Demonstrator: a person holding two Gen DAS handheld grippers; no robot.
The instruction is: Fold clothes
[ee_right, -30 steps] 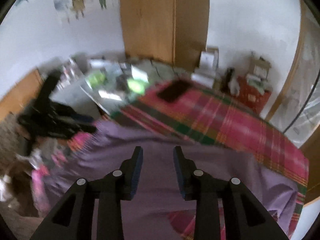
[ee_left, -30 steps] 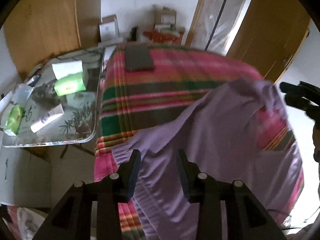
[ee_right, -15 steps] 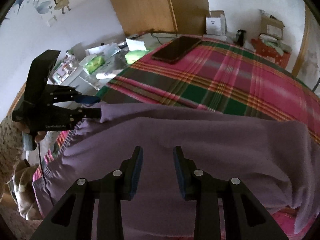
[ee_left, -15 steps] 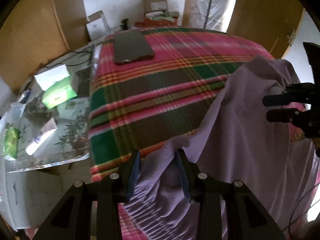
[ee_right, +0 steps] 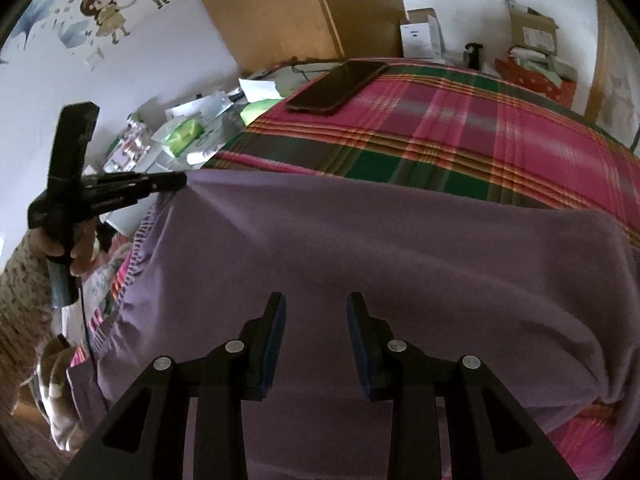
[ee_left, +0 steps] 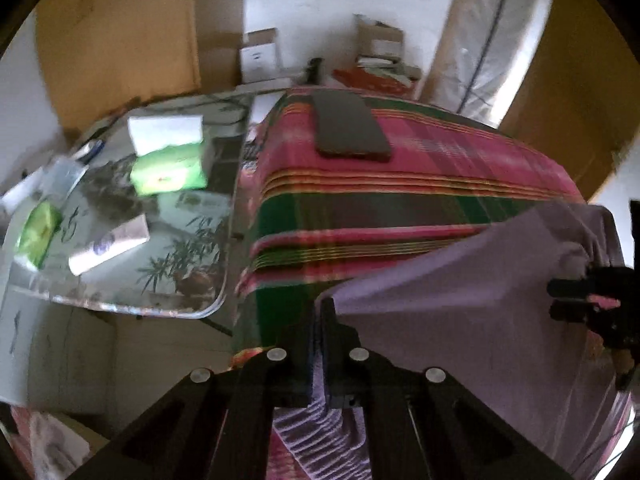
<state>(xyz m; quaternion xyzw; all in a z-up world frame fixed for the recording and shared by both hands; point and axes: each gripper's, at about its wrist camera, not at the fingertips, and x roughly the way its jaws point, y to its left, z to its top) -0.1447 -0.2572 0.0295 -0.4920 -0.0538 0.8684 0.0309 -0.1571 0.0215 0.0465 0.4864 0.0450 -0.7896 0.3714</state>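
- The left gripper (ee_left: 318, 316) has its two fingers pressed together on a corner of the purple garment (ee_left: 460, 320); the right wrist view shows the same gripper (ee_right: 176, 180) at nine o'clock, pinching the cloth's edge with the person's left hand (ee_right: 68, 244) wrapped round the handle below it
- The right gripper (ee_right: 316, 320) has its fingers spread apart, blue pads facing each other, with the garment (ee_right: 380, 248) lying below and between them; whether the pads touch the cloth is hard to tell
- In the left wrist view the right gripper (ee_left: 576, 300) sits at three o'clock beside the garment's far corner; that area is blurred
- The garment is draped over the near edge of the plaid blanket (ee_right: 460, 120), stretched fairly taut from the pinched corner towards three o'clock
- A dark phone (ee_right: 336, 86) lies flat on the blanket at twelve o'clock, well apart from the garment
- A glass-topped table (ee_left: 192, 280) stands at nine o'clock in the left wrist view, bearing a green tissue pack (ee_left: 168, 168) and a white tube (ee_left: 108, 244)
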